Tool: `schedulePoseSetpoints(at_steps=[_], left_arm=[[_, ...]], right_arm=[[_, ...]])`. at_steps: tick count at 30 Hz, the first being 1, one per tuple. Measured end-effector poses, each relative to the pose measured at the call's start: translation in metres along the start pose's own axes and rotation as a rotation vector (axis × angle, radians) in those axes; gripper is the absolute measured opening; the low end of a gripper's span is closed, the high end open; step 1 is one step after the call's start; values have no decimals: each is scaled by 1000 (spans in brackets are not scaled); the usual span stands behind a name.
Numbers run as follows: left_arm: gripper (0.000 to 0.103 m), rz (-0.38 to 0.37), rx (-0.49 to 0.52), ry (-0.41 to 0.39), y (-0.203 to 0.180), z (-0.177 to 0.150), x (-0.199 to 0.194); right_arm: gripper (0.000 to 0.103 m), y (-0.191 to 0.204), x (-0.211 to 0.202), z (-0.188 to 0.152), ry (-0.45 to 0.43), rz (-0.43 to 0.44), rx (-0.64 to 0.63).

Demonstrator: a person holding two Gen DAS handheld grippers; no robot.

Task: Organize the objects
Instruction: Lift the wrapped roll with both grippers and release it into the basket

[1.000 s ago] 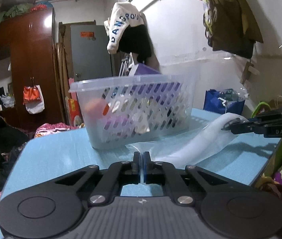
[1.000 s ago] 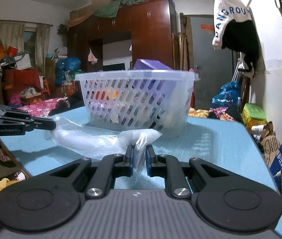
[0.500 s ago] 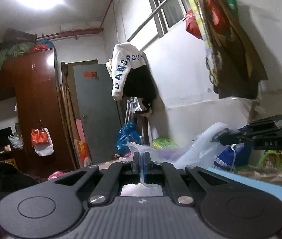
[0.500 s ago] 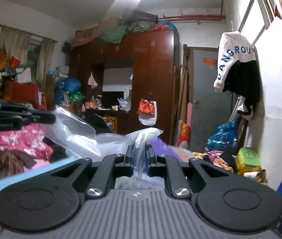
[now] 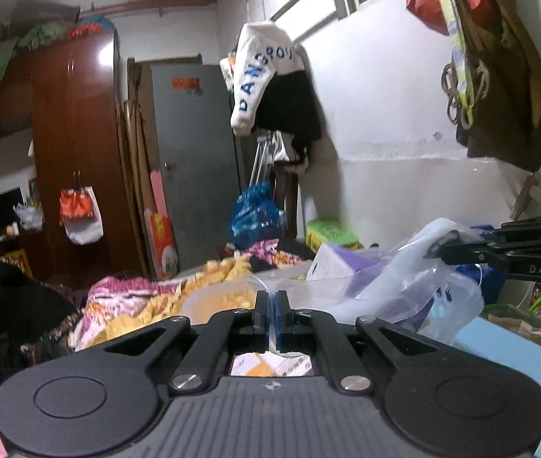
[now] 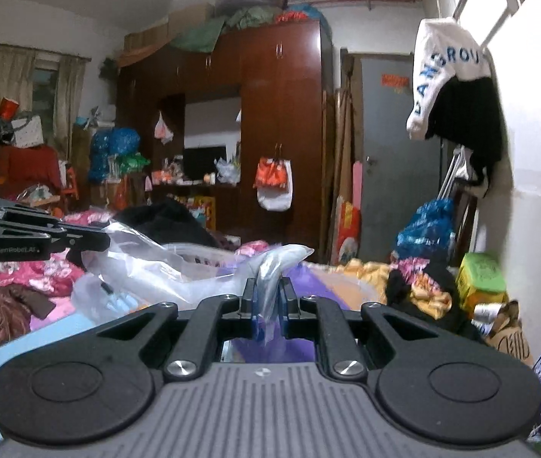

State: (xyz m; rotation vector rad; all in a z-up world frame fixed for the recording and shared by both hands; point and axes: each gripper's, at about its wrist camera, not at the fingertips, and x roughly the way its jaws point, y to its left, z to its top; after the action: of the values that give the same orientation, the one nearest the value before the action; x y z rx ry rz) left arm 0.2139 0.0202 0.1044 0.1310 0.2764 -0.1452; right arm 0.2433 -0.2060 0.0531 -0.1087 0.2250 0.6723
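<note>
Both jaws tight on plastic bag [image 6: 179,271].

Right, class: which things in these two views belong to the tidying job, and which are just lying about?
In the job:
left gripper
right gripper
clear plastic bag
purple box

Lying about:
white hoodie
wardrobe
grey door
blue bag
green box

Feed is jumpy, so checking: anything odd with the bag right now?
Nothing damaged or spilled. The bag hangs stretched between the left gripper and right gripper, both shut on its edges. It is draped over the purple box, which pokes up beneath it.
</note>
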Motion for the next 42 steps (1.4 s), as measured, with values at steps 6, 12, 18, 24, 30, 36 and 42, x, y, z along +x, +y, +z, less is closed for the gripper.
schedulePoseSetpoints(at_steps=[6,12,18,24,30,36,42], left_arm=[[10,11,11,32,2,-12,8],[46,37,0,8,2,-15,7],[62,66,-9,-14,3,-15,5],[75,56,-51,-43,7,-15,1],[102,53,-75,-89,2,-16,-1],[103,44,-96,-65,-4,-17,-7],[103,39,-104,-59,-14,-21,-20]], right_arm=[[20,-8,-1,-4,26,-5,31],[45,-18,0,-4,44,-33,53],[65,-19,-2,-2,24,-61,57],[89,-21,-1,1,12,-82,55],[103,-15,-5,4,-10,-104,30],[103,-11,-9,8,-18,-102,32],[103,-2,-15,6,14,-136,53]])
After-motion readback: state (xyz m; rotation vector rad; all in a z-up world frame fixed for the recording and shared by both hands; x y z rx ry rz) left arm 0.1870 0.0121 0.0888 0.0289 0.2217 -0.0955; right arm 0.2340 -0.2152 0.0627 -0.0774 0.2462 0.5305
